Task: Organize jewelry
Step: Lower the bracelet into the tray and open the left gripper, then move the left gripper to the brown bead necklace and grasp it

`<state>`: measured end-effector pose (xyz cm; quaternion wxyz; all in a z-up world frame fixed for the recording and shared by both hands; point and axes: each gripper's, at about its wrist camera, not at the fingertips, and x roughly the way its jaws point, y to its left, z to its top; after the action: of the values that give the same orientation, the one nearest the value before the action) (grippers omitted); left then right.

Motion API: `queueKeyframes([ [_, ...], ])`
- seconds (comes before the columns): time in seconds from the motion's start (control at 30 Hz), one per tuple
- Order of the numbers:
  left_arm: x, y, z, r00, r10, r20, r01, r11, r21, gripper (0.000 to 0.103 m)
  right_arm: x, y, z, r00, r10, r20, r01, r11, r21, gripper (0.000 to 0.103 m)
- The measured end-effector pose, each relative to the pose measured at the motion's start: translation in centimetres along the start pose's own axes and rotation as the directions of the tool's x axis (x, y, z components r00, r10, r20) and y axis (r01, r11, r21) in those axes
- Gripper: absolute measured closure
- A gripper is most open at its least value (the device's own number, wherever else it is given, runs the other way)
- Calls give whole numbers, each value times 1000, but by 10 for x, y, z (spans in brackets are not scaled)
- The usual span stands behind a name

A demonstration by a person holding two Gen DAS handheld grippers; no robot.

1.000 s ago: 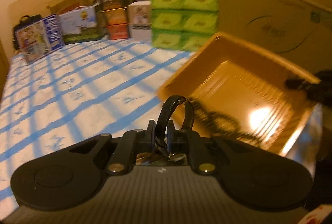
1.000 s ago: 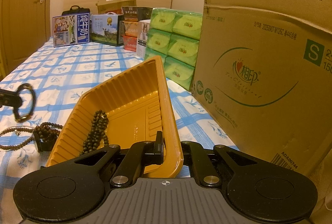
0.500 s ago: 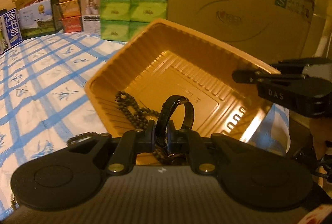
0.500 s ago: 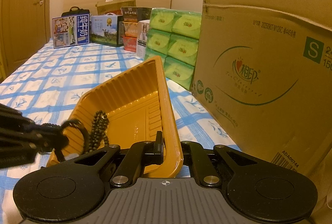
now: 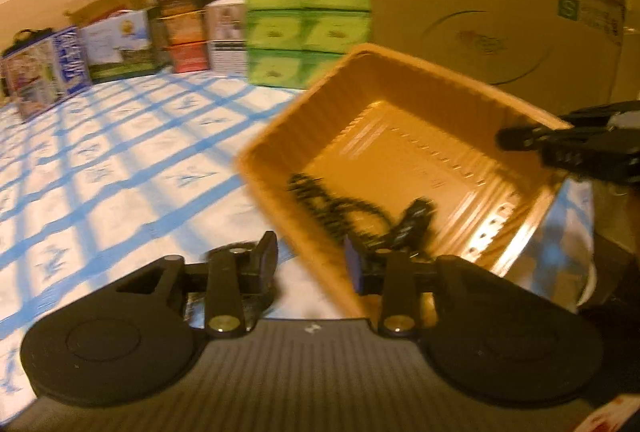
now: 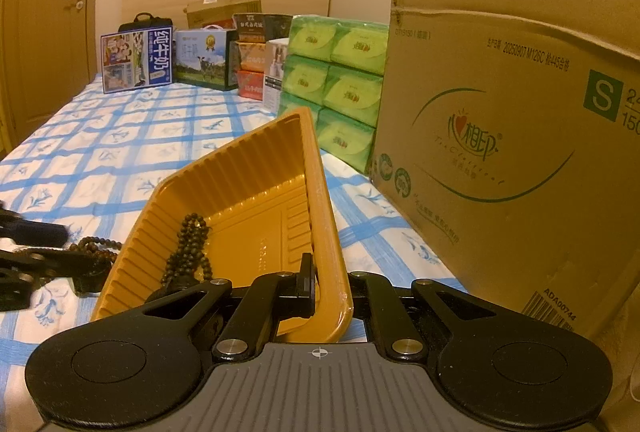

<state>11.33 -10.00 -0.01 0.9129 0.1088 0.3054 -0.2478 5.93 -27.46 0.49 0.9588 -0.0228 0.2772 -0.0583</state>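
Observation:
A yellow ribbed plastic tray point(image 5: 400, 119) is held tilted above the bed. My right gripper point(image 6: 328, 292) is shut on the tray's near rim point(image 6: 320, 216); it also shows at the right of the left wrist view point(image 5: 520, 139). My left gripper point(image 5: 312, 260) is open and empty at the tray's left edge. A dark bead necklace point(image 5: 320, 199) and a black watch point(image 5: 412, 220) lie in the tray; the beads show in the right wrist view point(image 6: 188, 252). More beads point(image 6: 96, 246) lie on the bed left of the tray, beside my left gripper's fingers point(image 6: 36, 260).
The bed has a blue-and-white checked sheet point(image 6: 140, 135). A large cardboard box point(image 6: 500, 131) stands at the right. Green tissue packs point(image 6: 336, 79) and several cartons point(image 6: 140, 59) line the far end. A door point(image 6: 44, 23) is at the left.
My left gripper has opened and let go of the black watch, which now lies in the tray. It has drawn back to the tray's left edge. The right gripper has not moved.

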Motion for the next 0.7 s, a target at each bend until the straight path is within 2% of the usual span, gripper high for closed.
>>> queueKeyframes([
  [0.17, -13, 31, -20, 994, 107, -20, -108, 994, -33, 62, 0, -1, 0, 1000, -1, -2, 1, 1000, 1, 97],
  [0.37, -21, 64, -52, 970, 233, -68, -238, 969, -73, 58, 0, 0, 0, 1000, -2, 0, 2, 1000, -3, 97],
  [0.53, -26, 82, -71, 954, 283, -97, -291, 952, -90, 58, 0, 0, 0, 1000, -2, -2, 2, 1000, -2, 98],
  [0.7, -27, 92, -82, 947, 296, -123, -308, 947, -95, 58, 1, 1, 0, 1000, -4, -2, 4, 1000, -7, 98],
])
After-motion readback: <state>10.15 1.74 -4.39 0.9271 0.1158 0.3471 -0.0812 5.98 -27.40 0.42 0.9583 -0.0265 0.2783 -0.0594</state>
